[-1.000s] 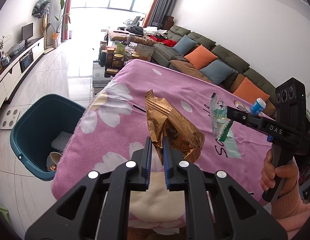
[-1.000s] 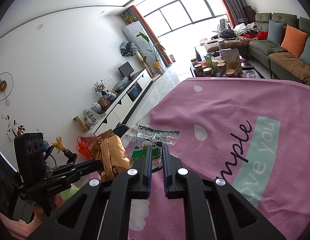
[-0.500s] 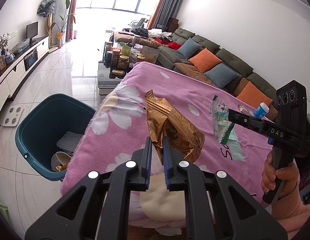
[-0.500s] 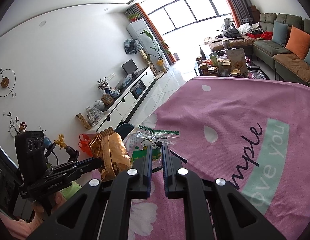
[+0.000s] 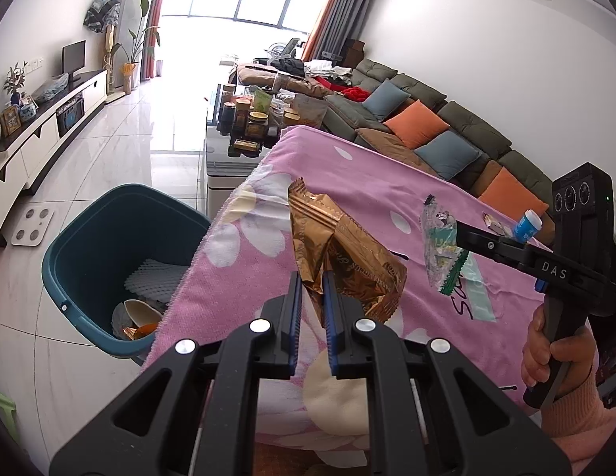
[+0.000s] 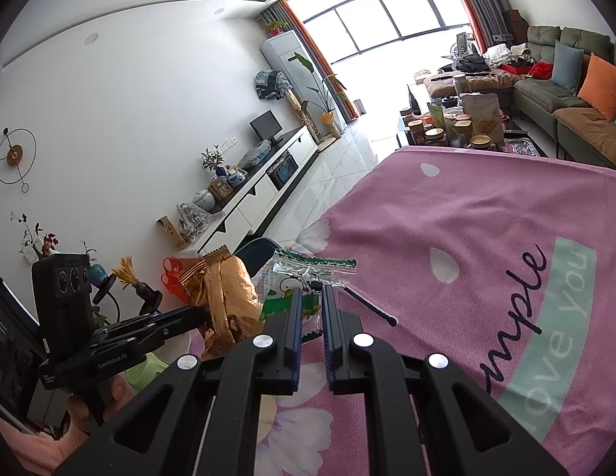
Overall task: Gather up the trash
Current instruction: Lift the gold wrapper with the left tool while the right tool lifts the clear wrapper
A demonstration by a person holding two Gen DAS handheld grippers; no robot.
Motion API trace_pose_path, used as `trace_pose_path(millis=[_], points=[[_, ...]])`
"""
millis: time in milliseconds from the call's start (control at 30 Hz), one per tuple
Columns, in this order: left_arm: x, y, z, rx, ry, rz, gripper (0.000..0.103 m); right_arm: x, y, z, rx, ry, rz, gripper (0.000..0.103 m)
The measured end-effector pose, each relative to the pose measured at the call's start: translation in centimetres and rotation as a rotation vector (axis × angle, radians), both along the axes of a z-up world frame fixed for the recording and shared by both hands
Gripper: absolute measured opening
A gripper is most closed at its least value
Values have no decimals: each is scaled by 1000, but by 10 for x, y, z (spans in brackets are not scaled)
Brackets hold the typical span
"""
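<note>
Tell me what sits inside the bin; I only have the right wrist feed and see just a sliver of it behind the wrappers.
Observer: In the teal bin, a white foam net, a bowl-like piece and something orange lie at the bottom.
Operator: Anything still on the cloth I can't see?
Observer: A small blue-capped bottle and a small wrapper show just past the right gripper.
Operator: Is my clear wrapper off the cloth?
Observer: Yes, the clear wrapper hangs from your closed fingers above the pink cloth.

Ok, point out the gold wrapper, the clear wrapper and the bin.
gold wrapper (image 5: 347,254), left wrist view, crumpled middle.
clear wrapper (image 6: 308,273), right wrist view, printed middle.
bin (image 5: 89,222), left wrist view, inner wall.
</note>
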State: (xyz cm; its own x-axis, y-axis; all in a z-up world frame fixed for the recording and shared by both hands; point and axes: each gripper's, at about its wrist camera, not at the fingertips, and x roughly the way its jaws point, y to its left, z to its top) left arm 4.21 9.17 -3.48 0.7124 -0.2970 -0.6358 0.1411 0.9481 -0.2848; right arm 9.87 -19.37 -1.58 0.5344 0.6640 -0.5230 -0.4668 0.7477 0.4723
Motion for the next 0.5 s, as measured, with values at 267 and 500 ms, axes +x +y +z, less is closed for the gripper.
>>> trace_pose_path(millis=[267, 500], points=[[0, 4, -2, 1, 0, 19, 11, 1, 10, -1, -5, 2, 24, 8], [-1, 11, -2, 2, -3, 37, 11, 5, 20, -1, -9, 3, 43, 8]])
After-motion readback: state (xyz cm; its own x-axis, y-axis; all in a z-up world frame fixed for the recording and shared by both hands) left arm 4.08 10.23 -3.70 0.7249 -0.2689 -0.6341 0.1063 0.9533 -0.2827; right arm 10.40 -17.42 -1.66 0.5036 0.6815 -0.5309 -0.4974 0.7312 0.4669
